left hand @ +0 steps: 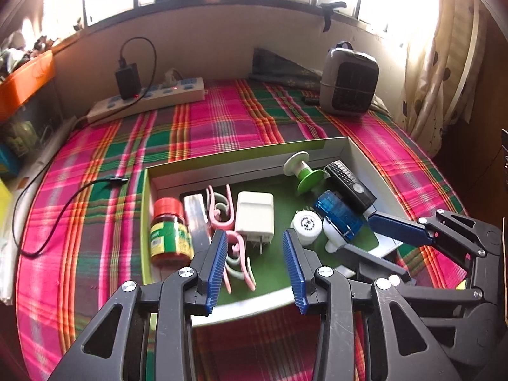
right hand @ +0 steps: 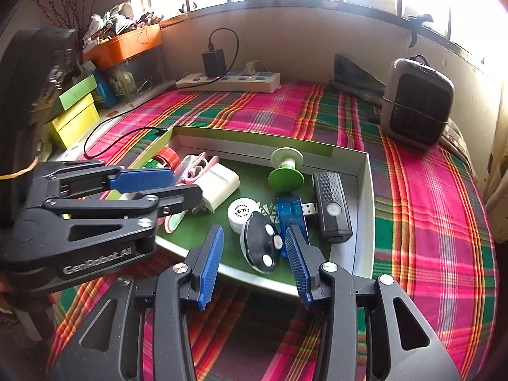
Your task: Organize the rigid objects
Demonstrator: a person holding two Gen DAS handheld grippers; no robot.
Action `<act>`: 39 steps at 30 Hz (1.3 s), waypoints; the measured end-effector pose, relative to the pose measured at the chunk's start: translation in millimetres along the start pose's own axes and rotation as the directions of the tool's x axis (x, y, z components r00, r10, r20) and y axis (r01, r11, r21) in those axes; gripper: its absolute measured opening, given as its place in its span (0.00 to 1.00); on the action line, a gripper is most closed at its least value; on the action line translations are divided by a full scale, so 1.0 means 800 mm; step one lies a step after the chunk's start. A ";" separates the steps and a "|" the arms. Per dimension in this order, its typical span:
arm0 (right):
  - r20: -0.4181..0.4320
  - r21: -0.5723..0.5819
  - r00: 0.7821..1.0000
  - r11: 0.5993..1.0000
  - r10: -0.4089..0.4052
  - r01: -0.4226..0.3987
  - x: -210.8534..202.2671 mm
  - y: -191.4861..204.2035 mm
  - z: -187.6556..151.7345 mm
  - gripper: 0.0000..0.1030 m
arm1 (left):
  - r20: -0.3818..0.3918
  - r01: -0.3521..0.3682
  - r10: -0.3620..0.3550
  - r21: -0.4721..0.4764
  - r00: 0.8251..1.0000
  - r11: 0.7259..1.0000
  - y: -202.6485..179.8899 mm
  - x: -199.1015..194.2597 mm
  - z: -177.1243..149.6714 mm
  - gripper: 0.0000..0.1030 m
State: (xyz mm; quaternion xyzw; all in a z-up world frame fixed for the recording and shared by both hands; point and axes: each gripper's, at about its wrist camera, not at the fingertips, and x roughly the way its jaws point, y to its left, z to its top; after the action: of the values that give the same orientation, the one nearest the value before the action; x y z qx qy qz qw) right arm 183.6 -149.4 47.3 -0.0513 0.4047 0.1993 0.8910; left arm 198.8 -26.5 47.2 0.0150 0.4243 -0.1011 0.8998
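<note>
Left gripper [left hand: 255, 266] low centre of left wrist view, jaws spread, nothing pinched; pink-and-green clips [left hand: 236, 260] on the tray floor in the gap, no pad contact visible.
Right gripper [right hand: 252, 263] low centre of right wrist view, jaws spread, nothing pinched; black key fob [right hand: 262, 243] between the pads, lying flat in the tray, apparently apart from both pads.
Shallow box tray [right hand: 366, 222] with green floor, on plaid cloth [right hand: 428, 222], frame centre.
In tray, near to far: white round cap [right hand: 239, 214] just left of fob; blue USB stick [right hand: 290, 212] right of fob; black remote [right hand: 331, 204] along right wall; white charger plug [right hand: 219, 185] centre left; red-lidded jar [left hand: 170, 231] on its side by left wall; green-and-white spool [right hand: 285, 171] near far wall.
Beyond tray: grey heater [right hand: 416, 104] upper right; white power strip [right hand: 228, 81] with black adapter [right hand: 214, 60], upper centre by the wall.
Orange bin [right hand: 123, 47], upper left.
</note>
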 end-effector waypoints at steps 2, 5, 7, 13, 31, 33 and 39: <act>0.008 0.015 1.000 1.000 -0.009 0.009 -0.005 0.000 -0.002 0.41 | 0.011 -0.035 0.036 -0.005 0.999 0.999 -0.001 -0.009 -0.006 0.38; 0.021 0.033 1.000 0.999 -0.018 0.017 -0.013 -0.001 -0.006 0.41 | 0.017 -0.048 0.049 -0.010 0.999 0.999 -0.002 -0.020 -0.016 0.39; 0.028 0.036 0.999 0.999 -0.040 0.039 -0.018 0.001 -0.009 0.41 | 0.030 -0.081 0.081 -0.003 0.996 0.997 -0.004 -0.027 -0.023 0.39; 0.031 0.053 0.997 0.996 -0.077 0.075 -0.028 0.007 -0.020 0.41 | 0.028 -0.139 0.139 -0.010 0.990 0.990 -0.007 -0.037 -0.046 0.39; -0.055 0.100 0.990 0.986 -0.131 0.136 -0.040 0.016 -0.073 0.41 | -0.063 -0.149 0.144 -0.078 0.988 0.986 -0.007 -0.038 -0.118 0.39; -0.064 0.096 0.988 0.985 -0.137 0.143 -0.041 0.017 -0.079 0.41 | -0.069 -0.149 0.143 -0.086 0.987 0.985 -0.006 -0.038 -0.123 0.39; -0.086 0.106 0.985 0.982 -0.150 0.159 -0.040 0.013 -0.090 0.42 | -0.064 -0.152 0.146 -0.099 0.987 0.983 -0.007 -0.041 -0.131 0.40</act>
State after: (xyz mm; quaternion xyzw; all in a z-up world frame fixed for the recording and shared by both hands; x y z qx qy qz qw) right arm 109.7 -167.9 24.0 -0.0400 0.4442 0.1044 0.8889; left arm 97.3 -14.8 5.7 0.0027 0.4517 -0.0108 0.8921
